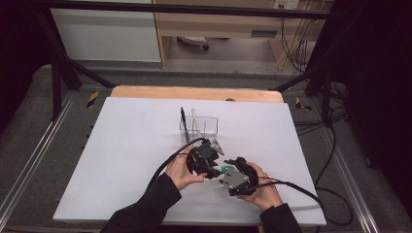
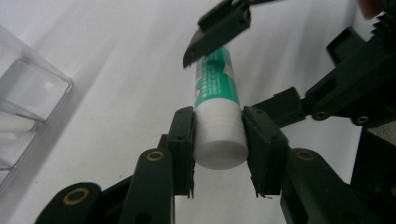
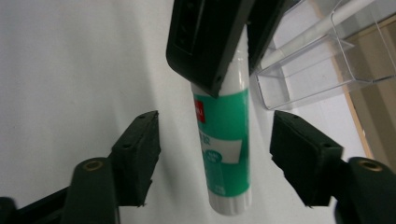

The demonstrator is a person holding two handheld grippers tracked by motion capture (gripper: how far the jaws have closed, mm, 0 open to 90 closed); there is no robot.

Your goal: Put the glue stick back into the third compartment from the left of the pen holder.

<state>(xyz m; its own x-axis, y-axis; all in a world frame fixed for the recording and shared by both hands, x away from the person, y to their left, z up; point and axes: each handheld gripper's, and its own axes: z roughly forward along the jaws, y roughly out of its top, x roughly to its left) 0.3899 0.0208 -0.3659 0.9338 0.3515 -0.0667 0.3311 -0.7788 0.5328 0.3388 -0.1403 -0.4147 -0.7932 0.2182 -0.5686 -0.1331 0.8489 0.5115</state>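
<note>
1. Surface (image 1: 121, 160): white sheet on a wooden top. Both hands work near the middle of its near edge.
2. Clear organiser (image 1: 201, 127): stands around the middle of the surface, just beyond the tools. It's an open-top divided box with a dark pen (image 1: 183, 119) upright in its left compartment. In the left tool view a white stick-like item lies in one section (image 2: 14, 125); can't tell what it is.
3. Left tool (image 2: 218, 140): jaws closed on the white cap end of the glue stick (image 2: 215, 93), pads flat on both sides. Firm hold, stick lifted off the surface.
4. Right tool (image 3: 215, 158): jaws spread wide, one each side of the green body (image 3: 224, 140), not touching, holding nothing.
5. Step in hand, as I read it: right tool takes the body, likely to pull the cap or hand over. Centre the jaws on the green label, close square to the axis, then pull straight along it. No twisting sideways; round plastic may slip.
</note>
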